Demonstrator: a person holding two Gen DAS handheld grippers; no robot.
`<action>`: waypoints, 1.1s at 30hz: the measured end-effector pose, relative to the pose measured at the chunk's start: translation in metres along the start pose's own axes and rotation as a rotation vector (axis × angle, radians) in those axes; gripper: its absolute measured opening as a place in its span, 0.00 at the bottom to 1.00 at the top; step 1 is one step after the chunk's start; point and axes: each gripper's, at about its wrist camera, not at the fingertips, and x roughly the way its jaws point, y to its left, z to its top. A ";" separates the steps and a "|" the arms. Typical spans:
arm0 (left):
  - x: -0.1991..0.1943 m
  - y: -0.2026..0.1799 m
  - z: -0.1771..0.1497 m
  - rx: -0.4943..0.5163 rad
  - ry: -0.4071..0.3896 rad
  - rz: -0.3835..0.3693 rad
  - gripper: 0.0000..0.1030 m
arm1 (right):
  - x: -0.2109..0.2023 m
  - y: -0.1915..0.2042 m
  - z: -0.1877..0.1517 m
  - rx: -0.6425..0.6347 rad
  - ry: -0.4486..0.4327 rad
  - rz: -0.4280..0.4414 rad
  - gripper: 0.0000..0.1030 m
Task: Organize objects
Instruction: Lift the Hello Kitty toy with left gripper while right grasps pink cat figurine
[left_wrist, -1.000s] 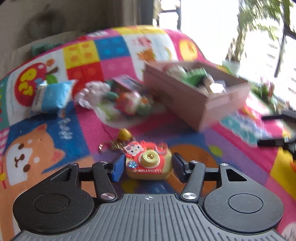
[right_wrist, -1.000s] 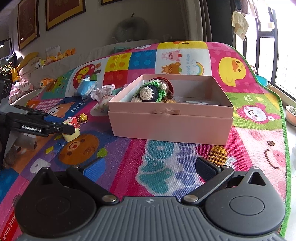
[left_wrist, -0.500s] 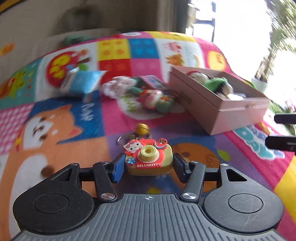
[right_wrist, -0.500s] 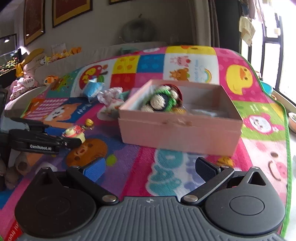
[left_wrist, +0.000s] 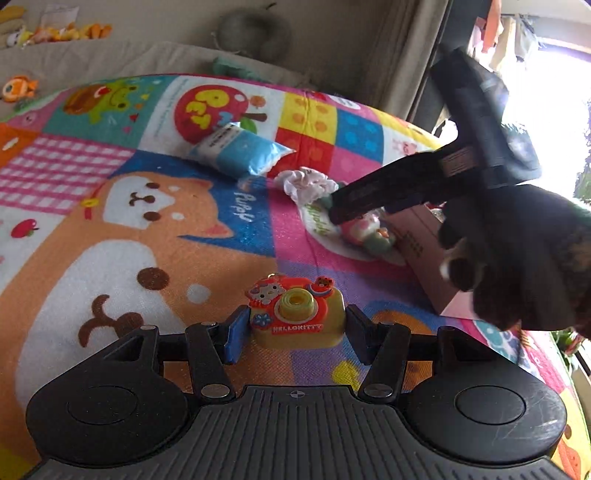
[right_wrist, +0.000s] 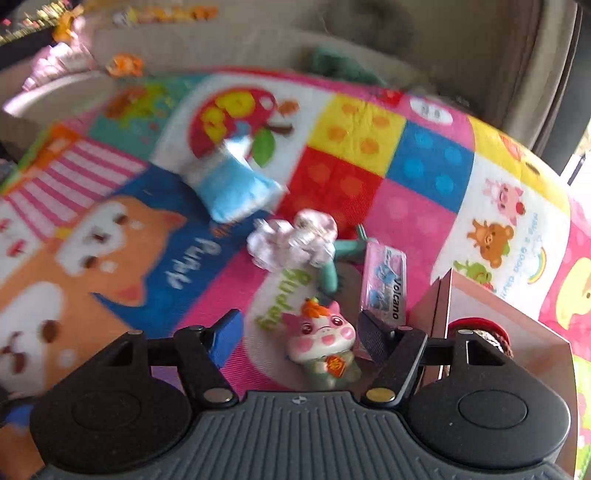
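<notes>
Left gripper (left_wrist: 293, 334): pinching the toy camera (left_wrist: 296, 317) between its two pads, low over the play mat (left_wrist: 155, 258).
Toy camera: yellow and red with a cartoon cat on top, at the near middle of the left wrist view, square to the lens.
Right gripper (right_wrist: 301, 334): jaws closing, with the pink figurine (right_wrist: 322, 341) between them; the pads look just clear of it, though blur makes that hard to be sure of.
Pink figurine: a small pink-cheeked animal with an orange tuft, lying on the white patch of the mat, just left of the pink box (right_wrist: 491, 325).
Pink box: open, at the right edge of the right wrist view, a red-rimmed crocheted thing showing inside.
Other things on the mat: a blue packet (right_wrist: 236, 188) far left; a white crinkled wrapper (right_wrist: 291, 243) beyond the figurine; a pink sachet (right_wrist: 386, 284) beside the box.
Gloved hand (left_wrist: 524, 258): dark, at the right of the left wrist view, carrying the right gripper.
</notes>
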 end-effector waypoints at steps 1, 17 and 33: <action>0.000 0.001 0.000 -0.008 0.000 -0.005 0.59 | 0.010 0.001 0.001 0.007 0.030 -0.012 0.67; 0.002 -0.004 -0.002 0.006 0.008 0.023 0.59 | -0.116 -0.007 -0.084 -0.101 -0.113 0.161 0.15; 0.002 0.005 -0.001 -0.054 -0.001 -0.008 0.59 | 0.002 -0.015 0.003 0.043 0.100 0.025 0.50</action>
